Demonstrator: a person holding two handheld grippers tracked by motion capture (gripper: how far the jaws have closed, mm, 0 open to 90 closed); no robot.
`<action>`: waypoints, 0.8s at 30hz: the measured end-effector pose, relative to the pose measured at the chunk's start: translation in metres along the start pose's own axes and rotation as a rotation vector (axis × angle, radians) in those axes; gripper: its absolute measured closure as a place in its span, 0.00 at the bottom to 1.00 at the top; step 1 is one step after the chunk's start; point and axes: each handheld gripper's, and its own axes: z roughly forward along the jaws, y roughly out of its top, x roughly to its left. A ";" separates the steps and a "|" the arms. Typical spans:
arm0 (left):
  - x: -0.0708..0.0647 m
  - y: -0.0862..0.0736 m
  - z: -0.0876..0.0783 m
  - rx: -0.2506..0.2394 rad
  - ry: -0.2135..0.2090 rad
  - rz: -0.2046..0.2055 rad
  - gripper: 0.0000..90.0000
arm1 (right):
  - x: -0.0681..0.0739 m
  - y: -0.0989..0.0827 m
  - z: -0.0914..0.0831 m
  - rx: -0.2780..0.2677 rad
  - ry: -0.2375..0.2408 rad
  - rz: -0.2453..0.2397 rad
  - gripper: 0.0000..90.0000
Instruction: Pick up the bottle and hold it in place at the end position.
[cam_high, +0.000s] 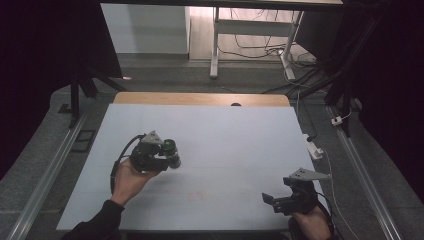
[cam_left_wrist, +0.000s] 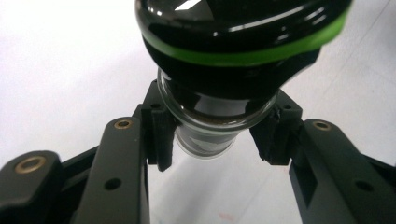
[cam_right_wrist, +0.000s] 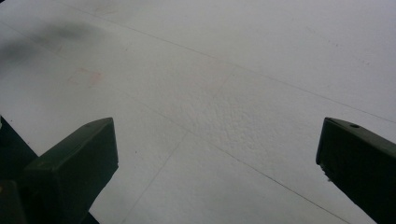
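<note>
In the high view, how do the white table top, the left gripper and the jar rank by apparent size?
1. white table top
2. left gripper
3. jar, smallest, partly hidden by the gripper's jaws.

jar (cam_left_wrist: 219, 93) top beyond frame edge

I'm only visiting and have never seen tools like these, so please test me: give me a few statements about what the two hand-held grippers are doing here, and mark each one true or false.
1. The left gripper grips a jar with a black, green-ringed lid. True.
2. The right gripper holds a second jar. False: its jaws stand wide apart over the bare white table.
3. The left jaws clamp the lid itself. False: they press on the clear glass below the lid.
4. The right gripper is near the table's front right corner. True.
5. The two grippers touch. False: they are far apart, one on each side.
</note>
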 end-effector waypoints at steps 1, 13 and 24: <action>0.000 0.004 0.002 0.002 -0.001 0.005 0.60 | 0.000 0.000 0.000 -0.001 0.001 0.002 0.00; -0.001 0.035 0.037 0.017 -0.031 0.041 0.60 | 0.000 0.000 0.001 0.004 -0.006 0.006 0.00; 0.002 0.047 0.063 0.024 -0.042 0.041 0.60 | 0.000 0.000 0.001 0.012 -0.011 0.005 0.00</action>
